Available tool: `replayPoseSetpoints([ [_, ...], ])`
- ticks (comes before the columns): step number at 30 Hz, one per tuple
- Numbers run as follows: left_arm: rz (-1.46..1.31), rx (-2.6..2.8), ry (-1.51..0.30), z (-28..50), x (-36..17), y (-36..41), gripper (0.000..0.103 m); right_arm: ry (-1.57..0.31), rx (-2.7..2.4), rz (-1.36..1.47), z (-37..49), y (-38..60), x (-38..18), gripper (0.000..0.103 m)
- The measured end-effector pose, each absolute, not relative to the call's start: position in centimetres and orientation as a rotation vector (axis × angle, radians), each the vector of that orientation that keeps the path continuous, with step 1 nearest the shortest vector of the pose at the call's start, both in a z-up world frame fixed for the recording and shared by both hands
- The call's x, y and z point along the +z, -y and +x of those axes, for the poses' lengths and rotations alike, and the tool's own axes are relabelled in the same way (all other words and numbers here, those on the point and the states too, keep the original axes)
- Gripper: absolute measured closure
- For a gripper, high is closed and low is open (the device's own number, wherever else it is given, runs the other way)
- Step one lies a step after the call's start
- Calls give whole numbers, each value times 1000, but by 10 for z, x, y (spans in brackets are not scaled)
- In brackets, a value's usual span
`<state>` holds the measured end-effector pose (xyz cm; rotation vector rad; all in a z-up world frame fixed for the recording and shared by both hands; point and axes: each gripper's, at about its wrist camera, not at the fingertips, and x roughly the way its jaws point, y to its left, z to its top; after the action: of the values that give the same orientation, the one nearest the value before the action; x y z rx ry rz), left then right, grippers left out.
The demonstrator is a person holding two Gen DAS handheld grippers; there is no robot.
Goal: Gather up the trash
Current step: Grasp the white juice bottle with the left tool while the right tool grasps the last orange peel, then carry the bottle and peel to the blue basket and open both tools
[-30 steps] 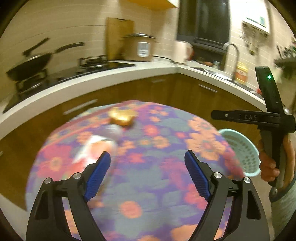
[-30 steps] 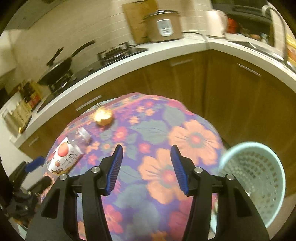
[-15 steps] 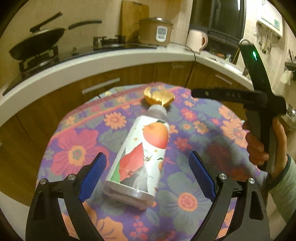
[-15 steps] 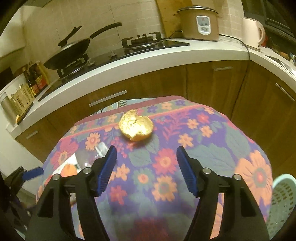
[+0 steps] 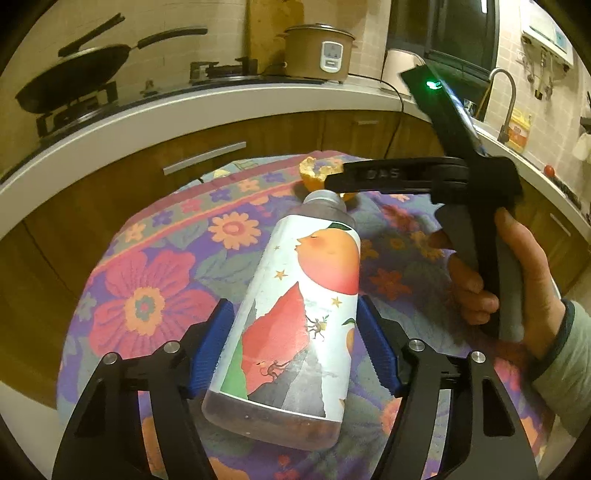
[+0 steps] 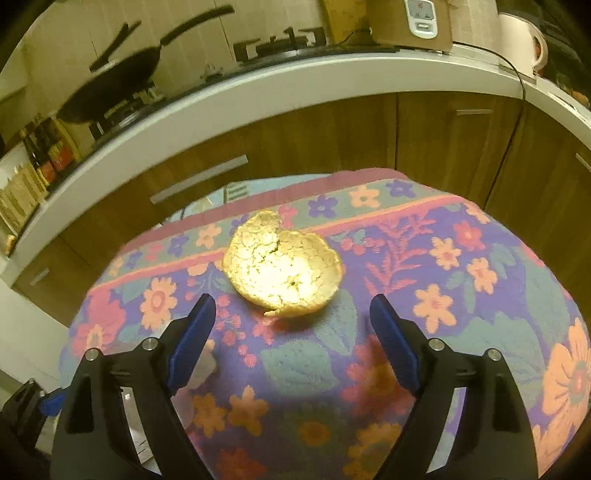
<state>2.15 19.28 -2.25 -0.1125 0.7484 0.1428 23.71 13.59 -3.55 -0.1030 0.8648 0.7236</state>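
A plastic bottle (image 5: pixel 299 314) with an orange-and-mountain label lies on the flowered tablecloth (image 5: pixel 147 280), neck pointing away. My left gripper (image 5: pixel 295 332) has its blue pads against both sides of the bottle's lower body. An orange peel (image 6: pixel 282 269) lies cup-up near the table's far edge; it also shows in the left wrist view (image 5: pixel 314 171), partly hidden. My right gripper (image 6: pixel 291 325) is open, its fingertips just short of the peel on either side. The right gripper's body (image 5: pixel 461 184) and the hand holding it show in the left wrist view.
A curved white counter (image 6: pixel 258 96) with wooden cabinets runs behind the table. On it stand a wok (image 5: pixel 70 85), a gas hob, a rice cooker (image 5: pixel 319 51) and a kettle (image 6: pixel 521 33). A sink tap (image 5: pixel 506 103) is at the right.
My left gripper moved forward and closed its pads onto the bottle. My right gripper moved in toward the peel, which now sits just beyond its open fingers.
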Motion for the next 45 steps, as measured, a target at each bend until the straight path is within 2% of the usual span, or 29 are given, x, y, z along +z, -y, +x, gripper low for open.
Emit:
replayPoseSetpoints([
  [7, -174, 254, -695, -2, -18, -210, 43, -874, 681, -129, 246, -152, -40, 19],
  [15, -258, 312, -672, -12, -17, -230, 44, -848, 618, -306, 234, -181, -49, 19],
  [17, -252, 318, -674, -10, -18, -228, 44, -834, 614, -299, 233, -180, -48, 25],
  [19, -255, 318, -675, -9, -18, -226, 44, -840, 616, -285, 234, -178, -49, 47],
  [20, -263, 315, -674, -9, -17, -225, 44, -852, 624, -276, 235, -176, -50, 52],
  [22, -267, 315, -671, -9, -16, -223, 45, -828, 640, -263, 232, -173, -47, 69],
  [25, -266, 307, -668, -10, -12, -216, 45, -808, 652, -256, 223, -165, -43, 76],
  [32, -267, 232, -637, -16, 2, -186, 46, -803, 686, -188, 195, -117, -32, 78],
  [45, -191, 49, -573, -6, 38, -94, 46, -707, 611, -86, 151, 35, 6, 78],
])
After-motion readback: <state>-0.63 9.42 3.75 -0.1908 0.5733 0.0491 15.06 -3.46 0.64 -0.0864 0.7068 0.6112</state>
